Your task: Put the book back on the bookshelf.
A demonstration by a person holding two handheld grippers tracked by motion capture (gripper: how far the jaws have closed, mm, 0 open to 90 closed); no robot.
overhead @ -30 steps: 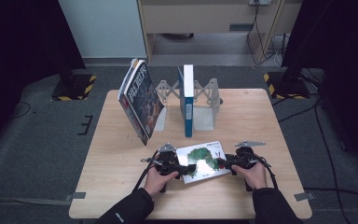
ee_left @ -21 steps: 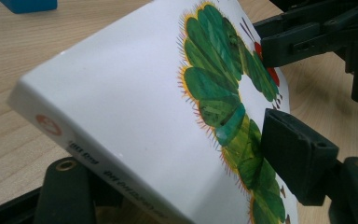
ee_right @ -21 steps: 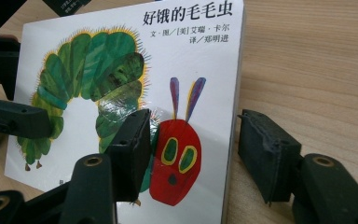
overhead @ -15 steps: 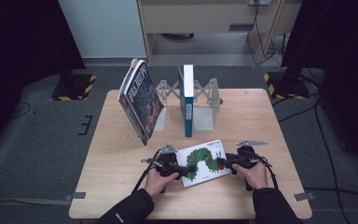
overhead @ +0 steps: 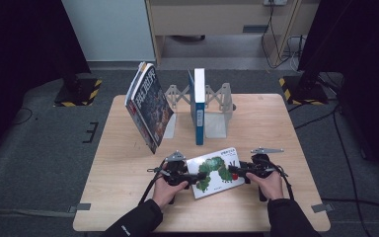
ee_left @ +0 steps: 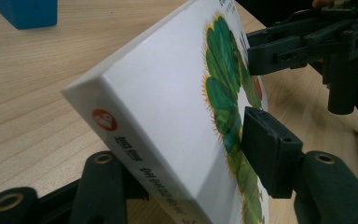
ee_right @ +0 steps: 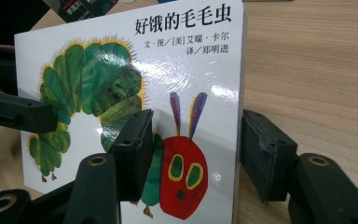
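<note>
Caterpillar book [overhead: 215, 170] sits tipped up in front of the metal book stand [overhead: 216, 106]. Right gripper [overhead: 237, 171] pinches its spine end; left gripper [overhead: 190, 177], jaws just closing, probably grips the other end. Next: lift, stand it upright.

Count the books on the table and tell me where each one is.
3. The caterpillar book lies at the near edge between both tongs. The blue book stands upright in the bookend rack. The dark-covered book leans tilted at the rack's left. More could hide behind.
</note>
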